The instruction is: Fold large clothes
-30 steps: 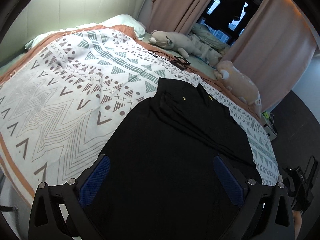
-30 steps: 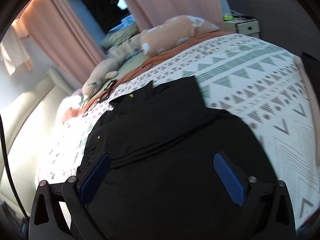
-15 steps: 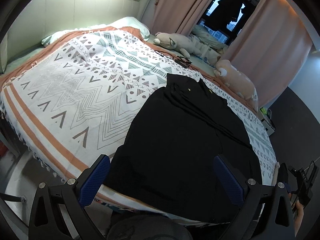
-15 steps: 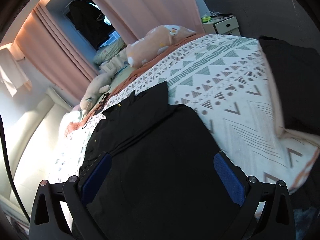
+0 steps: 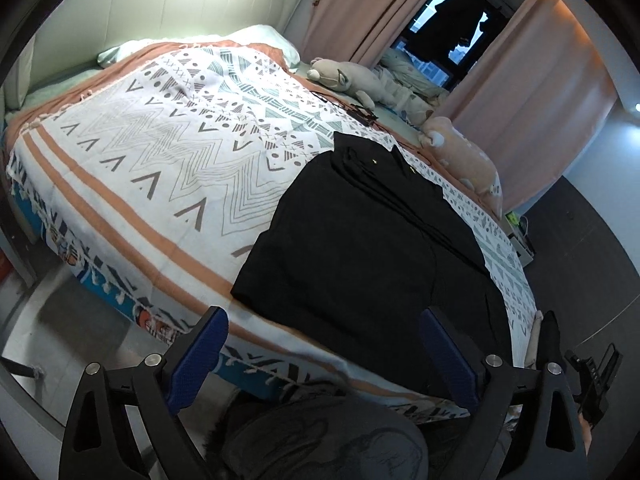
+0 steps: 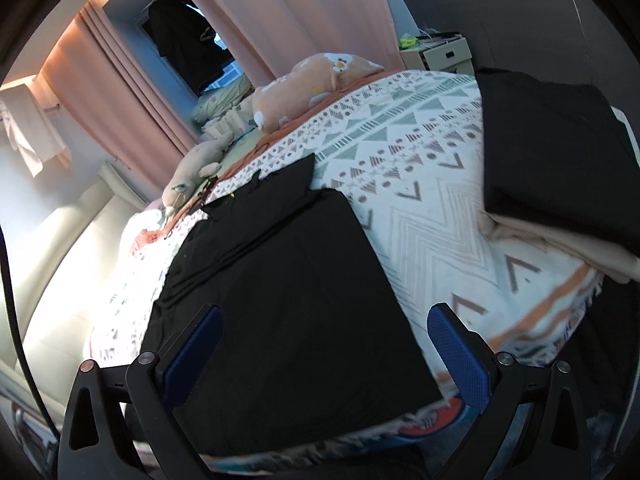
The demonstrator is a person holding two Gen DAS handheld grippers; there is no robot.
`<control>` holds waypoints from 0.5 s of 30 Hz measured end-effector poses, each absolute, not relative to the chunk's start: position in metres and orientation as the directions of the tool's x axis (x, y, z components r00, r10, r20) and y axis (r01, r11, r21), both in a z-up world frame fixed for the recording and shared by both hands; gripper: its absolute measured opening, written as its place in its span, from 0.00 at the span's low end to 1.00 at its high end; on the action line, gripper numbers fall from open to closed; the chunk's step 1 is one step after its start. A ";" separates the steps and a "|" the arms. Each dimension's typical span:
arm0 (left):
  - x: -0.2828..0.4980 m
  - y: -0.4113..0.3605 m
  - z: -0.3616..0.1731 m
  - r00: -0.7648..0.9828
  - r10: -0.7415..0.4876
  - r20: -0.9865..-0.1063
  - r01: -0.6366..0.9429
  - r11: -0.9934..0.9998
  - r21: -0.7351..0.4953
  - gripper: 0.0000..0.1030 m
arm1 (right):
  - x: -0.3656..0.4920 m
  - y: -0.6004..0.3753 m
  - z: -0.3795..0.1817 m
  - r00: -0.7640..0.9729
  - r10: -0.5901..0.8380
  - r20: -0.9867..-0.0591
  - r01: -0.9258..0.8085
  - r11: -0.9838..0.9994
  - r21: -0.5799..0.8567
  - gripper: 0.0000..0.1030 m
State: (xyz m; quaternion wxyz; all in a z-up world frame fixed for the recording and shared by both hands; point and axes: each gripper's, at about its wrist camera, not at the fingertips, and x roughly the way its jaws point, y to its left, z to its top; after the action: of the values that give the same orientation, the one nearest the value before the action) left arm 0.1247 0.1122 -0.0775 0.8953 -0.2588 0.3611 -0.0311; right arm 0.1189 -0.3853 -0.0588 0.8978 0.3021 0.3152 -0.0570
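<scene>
Garment: black garment (image 5: pixel 372 256) lies flat on the patterned blanket (image 5: pixel 172 152) of the bed, lower hem at the near edge, its upper part already folded in with creases running toward the collar.
Risk, slipping: hem sits right at the bed's edge; a careless tug toward the person would likely drag it off the side.
Risk, undoing: the folded-in layers near the collar are loose, so lifting only one corner could pull them open again.
Risk, wrong cloth: a pinch taken too deep might catch the blanket along with the garment.
Neighbours: dark stack (image 6: pixel 552 152) on pale fabric lies well apart at the bed's far corner; plush toys (image 5: pixel 352 76) near the curtain are clear of the work.
Left tool (image 5: pixel 324 360): spread wide, holding nothing, hanging above the near hem without touching it.
Right tool (image 6: pixel 324 354): likewise released and empty, above the garment's lower half; contact seems absent, though blur at the bed edge makes that hard to confirm.
</scene>
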 end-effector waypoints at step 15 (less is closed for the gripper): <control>0.132 0.139 -0.137 0.687 -0.278 -0.671 -0.197 0.818 -0.541 0.65 | 0.095 -0.414 -0.143 0.731 0.267 -0.628 0.258 0.743 0.617 0.86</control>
State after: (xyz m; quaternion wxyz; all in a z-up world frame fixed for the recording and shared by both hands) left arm 0.1319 0.1389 -0.1372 0.8678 -0.3008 0.3949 -0.0236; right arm 0.0950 -0.4136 -0.1431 0.8585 0.3583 0.3670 0.0026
